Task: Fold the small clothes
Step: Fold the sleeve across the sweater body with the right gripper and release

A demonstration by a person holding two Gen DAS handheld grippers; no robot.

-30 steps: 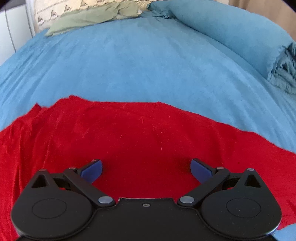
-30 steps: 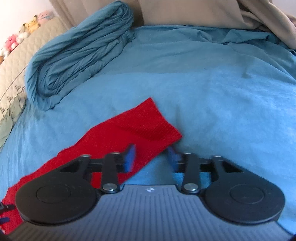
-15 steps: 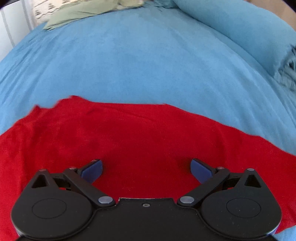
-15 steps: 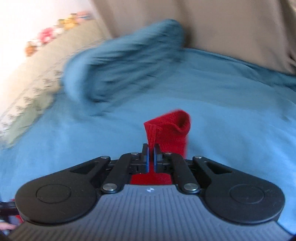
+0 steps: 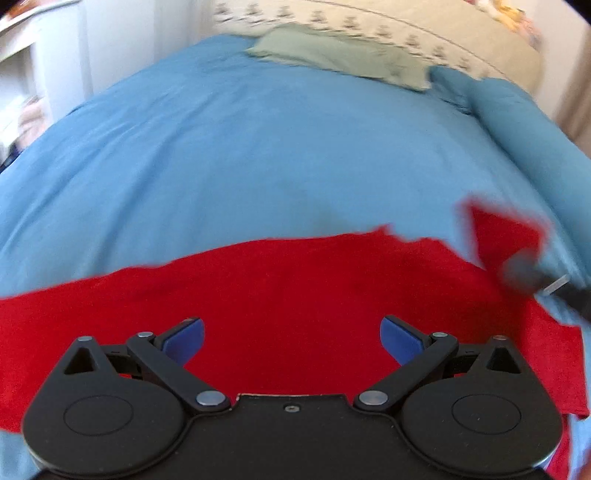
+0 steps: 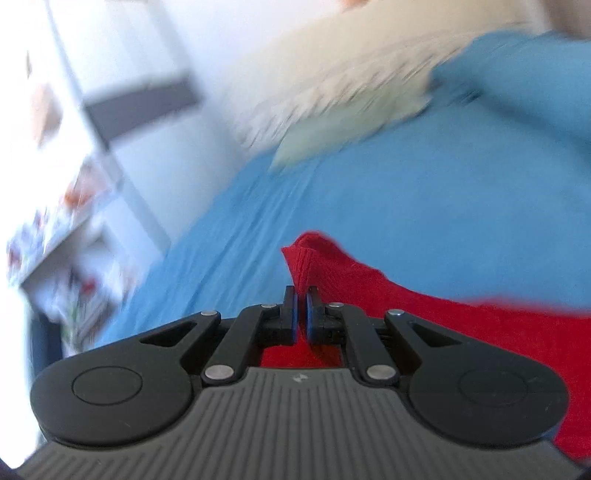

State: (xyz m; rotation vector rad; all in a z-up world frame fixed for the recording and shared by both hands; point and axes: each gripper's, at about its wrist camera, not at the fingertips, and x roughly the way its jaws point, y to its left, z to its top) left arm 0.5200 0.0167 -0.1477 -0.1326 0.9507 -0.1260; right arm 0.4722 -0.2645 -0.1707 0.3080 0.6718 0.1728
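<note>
Folding is under way: the right gripper [image 6: 301,314] has its jaws pinched on a ribbed end of the red garment [image 5: 295,295], with cloth standing up between the pads and trailing back toward the camera. The left gripper [image 5: 291,332] hangs over the middle of the garment with jaws spread wide and nothing between them.

Location of task item: the red garment lies spread across the near part of the blue bedspread [image 5: 277,147], running the full width of the left view.

Step in hand, judged: first fold, carrying one end over the body of the garment.

Next move calls for:
- laying the held end down on the flat red body, edges aligned, before releasing;
- the left gripper pressing or pinning the middle so the lower layer does not drag.

View differences:
- Left wrist view shows the whole flat spread, plus a raised red flap at right with a dark blurred shape below it, probably the right gripper, though motion blur prevents certainty.
- Right wrist view alone shows the closed jaws and the ribbed knit texture of the pinched end [image 6: 303,258]; it shows little of the flat portion.
- Right view is heavily smeared, with blurred shelving [image 6: 74,240] at left; a pale green cloth [image 5: 332,55] and a patterned cream cover [image 5: 424,33] at the far end read more clearly from the left.
</note>
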